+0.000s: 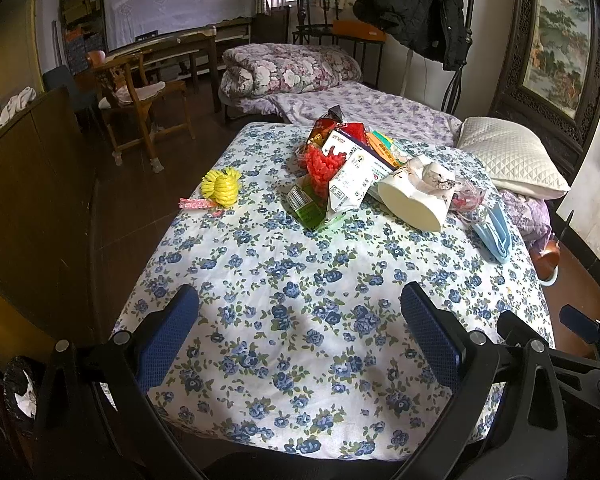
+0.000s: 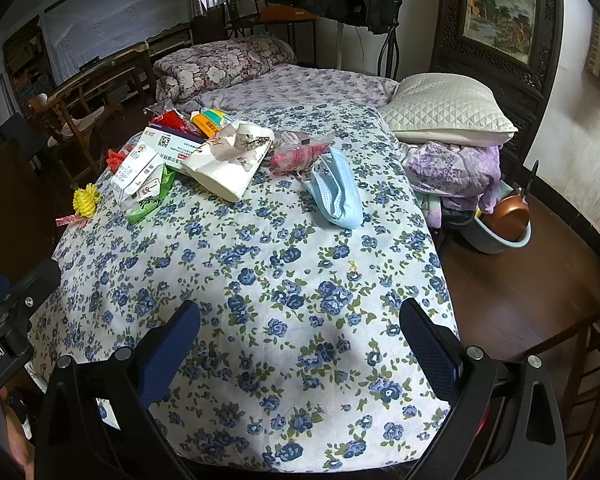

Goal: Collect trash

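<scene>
Trash pile [image 1: 356, 168] lies on the far half of the blue-flowered bed cover [image 1: 300, 320], well ahead of both grippers. Left gripper [image 1: 300, 336] hovers over bare cover at the near end, jaws spread wide, nothing between them. Right gripper [image 2: 300, 344] likewise agape and empty. Pile: white carton [image 2: 140, 168], green wrapper [image 2: 148, 200], crumpled white paper box [image 2: 228, 160], red netting [image 1: 322, 164]. Blue face mask [image 2: 336, 192] just right of pile; yellow cord bundle [image 1: 220, 186] apart at the left edge.

One yellow rope bundle [image 1: 220, 186], one blue face mask [image 2: 336, 192], one white pillow [image 2: 448, 110] and one green wrapper [image 1: 310, 210] are counted on the bed [image 2: 260, 280].
</scene>
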Demonstrator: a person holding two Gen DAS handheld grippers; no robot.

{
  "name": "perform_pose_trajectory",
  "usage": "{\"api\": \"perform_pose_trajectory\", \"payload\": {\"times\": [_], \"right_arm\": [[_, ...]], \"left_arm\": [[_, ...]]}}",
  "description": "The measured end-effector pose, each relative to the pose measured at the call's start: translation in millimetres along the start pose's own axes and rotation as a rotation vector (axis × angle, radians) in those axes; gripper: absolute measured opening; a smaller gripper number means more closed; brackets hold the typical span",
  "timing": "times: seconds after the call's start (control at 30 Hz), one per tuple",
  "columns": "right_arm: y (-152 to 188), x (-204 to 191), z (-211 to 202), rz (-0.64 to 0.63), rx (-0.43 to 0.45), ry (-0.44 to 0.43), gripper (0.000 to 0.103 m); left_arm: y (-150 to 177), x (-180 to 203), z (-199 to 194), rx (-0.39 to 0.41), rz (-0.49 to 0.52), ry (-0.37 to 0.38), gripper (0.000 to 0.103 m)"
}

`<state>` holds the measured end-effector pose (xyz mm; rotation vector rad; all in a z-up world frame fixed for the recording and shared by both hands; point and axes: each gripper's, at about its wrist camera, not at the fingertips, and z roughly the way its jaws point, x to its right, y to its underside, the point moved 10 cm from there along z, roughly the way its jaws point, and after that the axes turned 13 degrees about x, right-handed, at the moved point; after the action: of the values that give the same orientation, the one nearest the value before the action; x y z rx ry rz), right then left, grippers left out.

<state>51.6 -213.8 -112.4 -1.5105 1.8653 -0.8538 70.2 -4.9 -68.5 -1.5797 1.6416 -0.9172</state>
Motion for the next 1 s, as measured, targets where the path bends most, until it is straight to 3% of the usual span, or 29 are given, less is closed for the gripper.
{"api": "perform_pose_trajectory", "payload": {"times": [1.0], "right_arm": [[-0.4,2.0,1.8,0.003,-0.007,-0.001,0.097]], "left_arm": [[3.5,-0.8,4.0,-0.005,0.002,0.002,0.097]]}}
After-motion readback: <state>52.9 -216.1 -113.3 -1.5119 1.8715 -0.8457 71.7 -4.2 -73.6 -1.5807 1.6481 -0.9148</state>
